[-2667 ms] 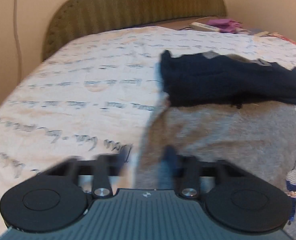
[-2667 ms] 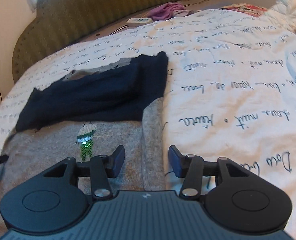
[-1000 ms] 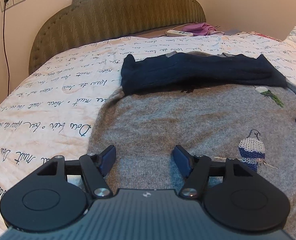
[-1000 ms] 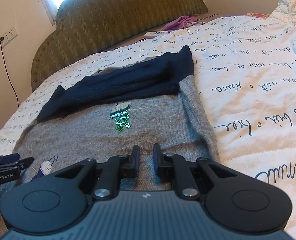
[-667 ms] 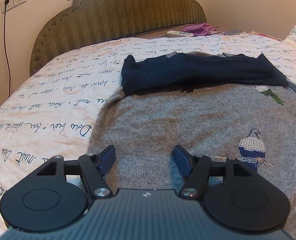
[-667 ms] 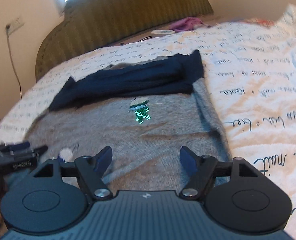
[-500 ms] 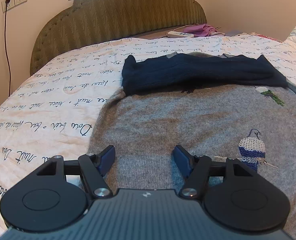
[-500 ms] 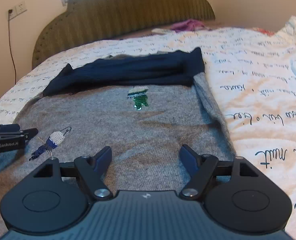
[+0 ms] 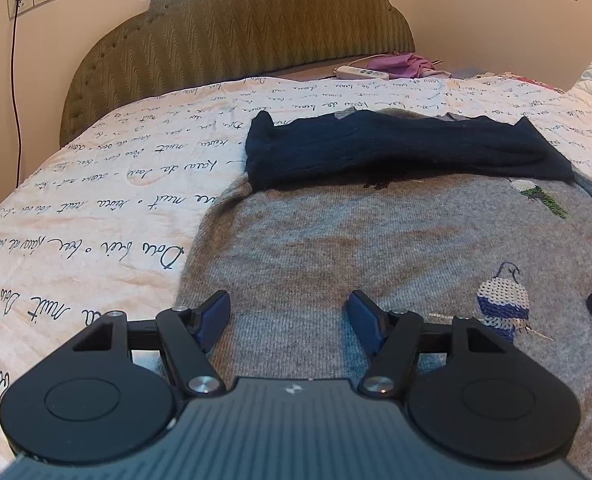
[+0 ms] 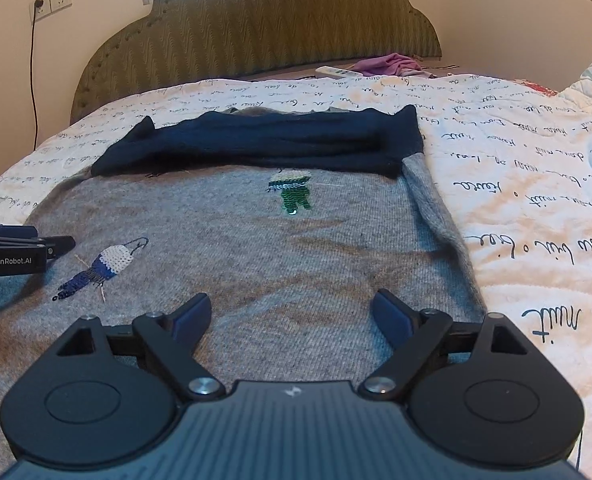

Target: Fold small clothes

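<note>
Grey sweater (image 10: 296, 248) flat, navy band (image 10: 264, 140) toward headboard (image 10: 256, 20) — long axis crosswise

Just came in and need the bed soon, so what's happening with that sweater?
A person is folding a grey sweater spread flat on the bed's script-printed quilt, using a handheld tool in each hand. The navy sleeves already lie folded across its top. The left tool and right tool both hover open over the near hem, holding nothing. The right one's jaws have just been opening, with only flat knit below them.
</note>
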Demonstrator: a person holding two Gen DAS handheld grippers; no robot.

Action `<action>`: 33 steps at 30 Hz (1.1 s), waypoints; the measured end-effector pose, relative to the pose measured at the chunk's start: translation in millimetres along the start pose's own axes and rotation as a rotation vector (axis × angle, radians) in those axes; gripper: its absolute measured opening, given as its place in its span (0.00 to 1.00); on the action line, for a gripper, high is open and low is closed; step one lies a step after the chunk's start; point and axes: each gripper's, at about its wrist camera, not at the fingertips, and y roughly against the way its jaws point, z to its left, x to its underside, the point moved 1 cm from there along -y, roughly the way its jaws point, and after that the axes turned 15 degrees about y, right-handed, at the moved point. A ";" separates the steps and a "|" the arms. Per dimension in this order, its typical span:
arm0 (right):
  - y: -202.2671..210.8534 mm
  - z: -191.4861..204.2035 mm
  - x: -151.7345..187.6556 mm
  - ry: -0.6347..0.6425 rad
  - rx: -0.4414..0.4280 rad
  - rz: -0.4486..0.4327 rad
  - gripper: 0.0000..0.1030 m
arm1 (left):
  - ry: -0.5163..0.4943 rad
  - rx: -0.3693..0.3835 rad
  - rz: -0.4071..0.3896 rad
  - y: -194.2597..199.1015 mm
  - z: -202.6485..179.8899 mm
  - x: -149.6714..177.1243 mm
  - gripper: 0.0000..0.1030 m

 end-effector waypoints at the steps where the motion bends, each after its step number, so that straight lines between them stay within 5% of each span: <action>1: -0.1 0.0 -0.1 0.000 0.000 0.000 0.86 | 0.001 0.001 0.000 0.3 0.3 0.0 0.67; 33: 1.0 -1.2 1.1 -0.009 -0.004 -0.007 0.86 | 0.006 0.003 -0.001 0.6 0.6 0.4 0.67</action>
